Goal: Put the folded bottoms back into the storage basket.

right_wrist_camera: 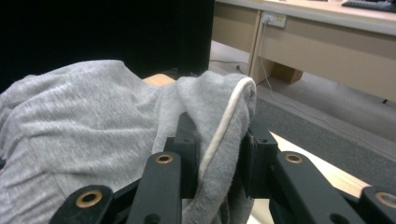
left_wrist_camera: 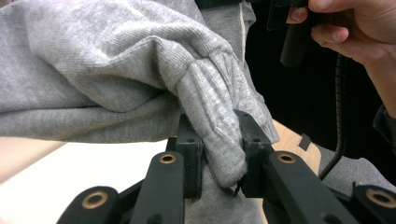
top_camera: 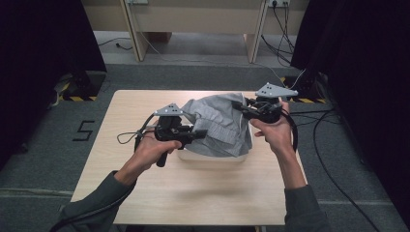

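Fabric of a grey sweatshirt [top_camera: 220,125] is bunched over a white box [top_camera: 212,157] at the middle of the wooden table [top_camera: 193,193], hiding the inside. The left gripper [left_wrist_camera: 219,158] is clamped on a ribbed cuff, and the right gripper [right_wrist_camera: 219,149] pinches a white-edged hem; both lift the cloth.

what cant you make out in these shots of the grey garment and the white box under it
- White box: in the high view the grey garment drapes over it, so its contents and depth stay hidden.
- Garment type: bunched up in all views; cannot tell.
- Left hand-held gripper: in its own view cloth covers the jaw tips.
- Right hand-held gripper: the white-trimmed edge hides its jaw tips; the bottom edge cuts off its body.
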`<state>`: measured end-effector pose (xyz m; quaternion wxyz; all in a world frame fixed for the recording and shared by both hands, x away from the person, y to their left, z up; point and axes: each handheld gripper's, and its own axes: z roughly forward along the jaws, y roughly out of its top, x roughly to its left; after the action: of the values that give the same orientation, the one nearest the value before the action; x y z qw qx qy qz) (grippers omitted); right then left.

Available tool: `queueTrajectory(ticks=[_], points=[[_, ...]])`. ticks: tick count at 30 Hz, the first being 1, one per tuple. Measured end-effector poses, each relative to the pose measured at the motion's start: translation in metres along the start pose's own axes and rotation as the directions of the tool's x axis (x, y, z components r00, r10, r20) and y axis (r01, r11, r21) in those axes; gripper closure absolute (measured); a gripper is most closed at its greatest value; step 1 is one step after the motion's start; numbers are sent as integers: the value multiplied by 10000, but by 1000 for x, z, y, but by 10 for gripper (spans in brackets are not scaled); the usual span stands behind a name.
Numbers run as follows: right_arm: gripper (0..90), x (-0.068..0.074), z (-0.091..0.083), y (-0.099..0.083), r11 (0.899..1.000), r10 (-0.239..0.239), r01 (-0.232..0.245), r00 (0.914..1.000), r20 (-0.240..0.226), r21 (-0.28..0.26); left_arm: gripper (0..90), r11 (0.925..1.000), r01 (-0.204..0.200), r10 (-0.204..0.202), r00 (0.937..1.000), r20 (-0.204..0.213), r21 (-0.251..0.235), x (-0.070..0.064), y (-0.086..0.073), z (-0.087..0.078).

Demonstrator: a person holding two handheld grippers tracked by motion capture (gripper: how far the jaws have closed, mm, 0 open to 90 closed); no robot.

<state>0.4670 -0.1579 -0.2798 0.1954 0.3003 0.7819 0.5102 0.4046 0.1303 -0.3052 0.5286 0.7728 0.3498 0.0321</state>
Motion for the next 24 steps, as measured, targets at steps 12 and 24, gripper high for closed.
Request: queueTrajectory(ticks=[12,24], points=[[722,-16,26,-9,9983,406,-412,9991,141,418,739,9988,438,-435,9989,-155,197,22,1,18],[722,-22,46,-11,9965,419,-440,9986,311,704,739,9965,749,-733,9965,-406,377,36,1,28]])
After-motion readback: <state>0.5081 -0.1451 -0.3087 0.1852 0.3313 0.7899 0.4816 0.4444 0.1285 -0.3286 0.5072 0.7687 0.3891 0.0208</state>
